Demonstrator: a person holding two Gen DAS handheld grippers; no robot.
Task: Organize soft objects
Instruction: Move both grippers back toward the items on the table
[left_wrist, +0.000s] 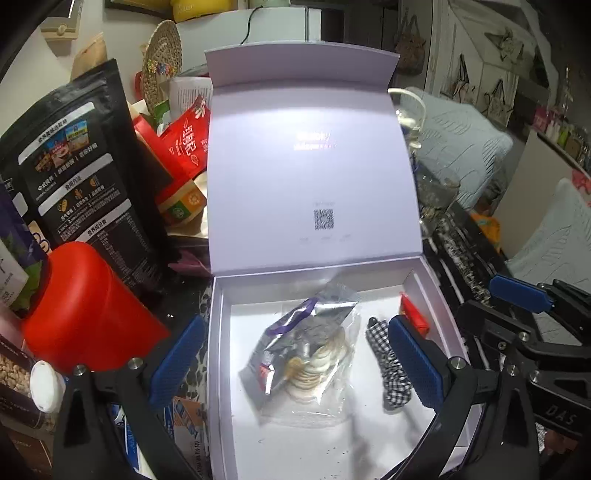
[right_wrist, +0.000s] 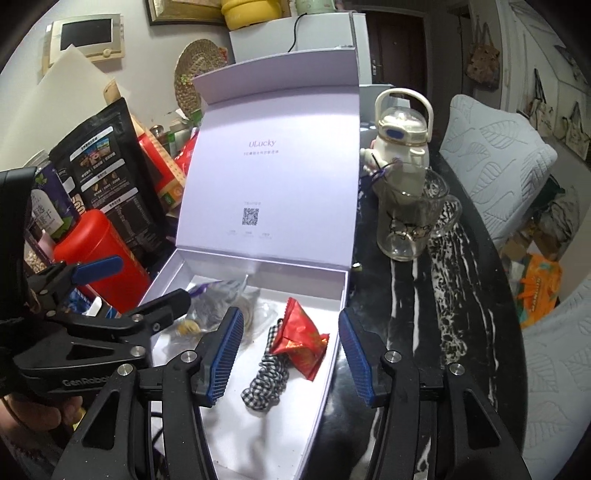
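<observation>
Left wrist: red packet (left_wrist: 415, 314) (half hidden)

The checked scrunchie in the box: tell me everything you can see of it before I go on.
The scrunchie is a black-and-white gingham fabric band, gathered and ruffled, lying limp and stretched long on the white floor of the open box. It sits toward the box's right side. Its far end lies against or under the red packet; the snack bag lies apart to its left. In the left wrist view a finger of the open left tool hides part of it. Neither tool holds it; the right tool hangs open above.
</observation>
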